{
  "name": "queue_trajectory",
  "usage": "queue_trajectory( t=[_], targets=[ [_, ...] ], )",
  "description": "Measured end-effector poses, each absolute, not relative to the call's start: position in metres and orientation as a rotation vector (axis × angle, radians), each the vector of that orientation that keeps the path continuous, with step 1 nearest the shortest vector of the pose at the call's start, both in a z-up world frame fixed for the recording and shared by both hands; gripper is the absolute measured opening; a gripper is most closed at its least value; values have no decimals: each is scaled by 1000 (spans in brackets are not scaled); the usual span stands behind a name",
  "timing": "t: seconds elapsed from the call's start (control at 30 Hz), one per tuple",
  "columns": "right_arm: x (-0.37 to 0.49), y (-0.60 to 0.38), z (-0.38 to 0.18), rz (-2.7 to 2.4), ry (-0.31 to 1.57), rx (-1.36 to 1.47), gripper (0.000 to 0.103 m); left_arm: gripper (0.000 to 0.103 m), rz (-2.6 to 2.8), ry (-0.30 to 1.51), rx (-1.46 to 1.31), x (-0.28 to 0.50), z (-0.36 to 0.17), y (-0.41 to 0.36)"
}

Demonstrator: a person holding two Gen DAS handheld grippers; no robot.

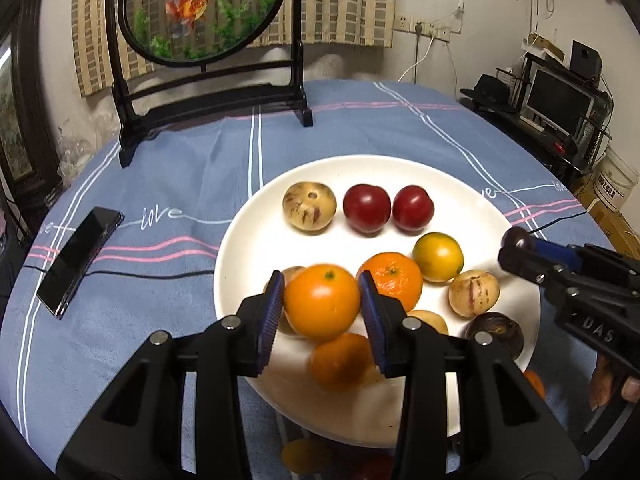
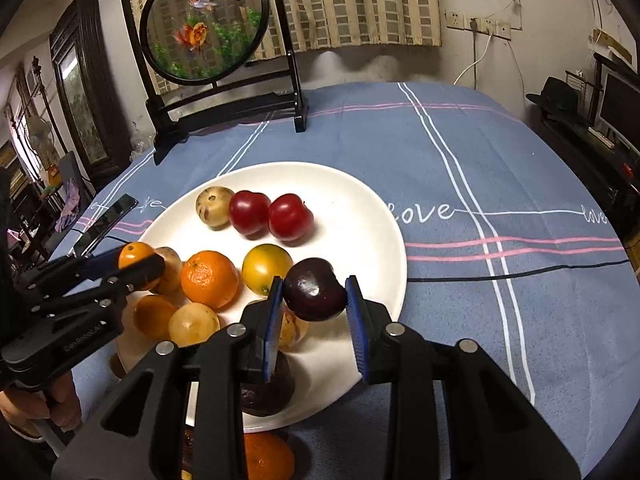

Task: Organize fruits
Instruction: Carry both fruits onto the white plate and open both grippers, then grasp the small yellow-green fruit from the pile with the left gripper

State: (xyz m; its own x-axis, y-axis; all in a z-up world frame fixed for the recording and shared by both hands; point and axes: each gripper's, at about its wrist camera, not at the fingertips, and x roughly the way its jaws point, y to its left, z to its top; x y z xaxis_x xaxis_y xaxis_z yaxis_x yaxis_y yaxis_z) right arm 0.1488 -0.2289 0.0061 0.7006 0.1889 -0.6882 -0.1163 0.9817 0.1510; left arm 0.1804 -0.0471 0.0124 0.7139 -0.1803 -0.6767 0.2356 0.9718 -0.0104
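Left gripper (image 1: 322,306) is clamped on a smooth, glossy orange (image 1: 322,302), ribbed blue pads (image 1: 271,312) pressed on both flanks, fruit held above the plate's 7 o'clock area. Right gripper (image 2: 314,296) is clamped on a dark purple plum (image 2: 315,289), round, shiny skin with a highlight, held over the plate's 4 o'clock rim.

Plate (image 1: 256,216): white, round, glazed, shallow. On it in the left wrist view:
- 12 o'clock row: mottled tan fruit (image 1: 308,207) with purple streaks and a stem pit, then two glossy red plums (image 1: 367,208) (image 1: 413,208), side by side and touching.
- Centre: dimpled mandarin (image 1: 394,278), just beside a smooth yellow-green citrus (image 1: 438,257).
- 4 o'clock: second streaked tan fruit (image 1: 473,293), and a dark brown wrinkled fruit (image 1: 496,332) near the rim.
- Under the left gripper: another orange (image 1: 340,360), blurred.

Tablecloth (image 1: 160,168): blue woven fabric, white and pink stripes, "love" script. Black phone (image 1: 80,258), flat glossy slab, at 9 o'clock from the plate, cable running to it. Round goldfish screen (image 1: 200,8) in a black lacquer stand at 11 o'clock, far edge.
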Motion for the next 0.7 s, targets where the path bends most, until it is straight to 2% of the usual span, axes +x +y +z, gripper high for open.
queue_trajectory(
  t=[0.13,0.17,0.2,0.27,0.4,0.7],
  targets=[
    [152,-228,0,152,787,84,31,41,-215,717,92,181,12,-48],
    [153,-227,-1,148,790,80,34,52,-213,707,86,180,12,-47],
    [152,-228,0,144,782,81,48,66,-210,699,82,180,13,-46],
    [148,-229,4,132,739,88,68,70,-195,660,77,177,18,-44],
    [143,-232,9,125,689,97,68,88,-191,654,43,176,19,-40],
    [147,-235,4,123,721,130,68,92,-201,738,-74,184,9,-26]
  ],
)
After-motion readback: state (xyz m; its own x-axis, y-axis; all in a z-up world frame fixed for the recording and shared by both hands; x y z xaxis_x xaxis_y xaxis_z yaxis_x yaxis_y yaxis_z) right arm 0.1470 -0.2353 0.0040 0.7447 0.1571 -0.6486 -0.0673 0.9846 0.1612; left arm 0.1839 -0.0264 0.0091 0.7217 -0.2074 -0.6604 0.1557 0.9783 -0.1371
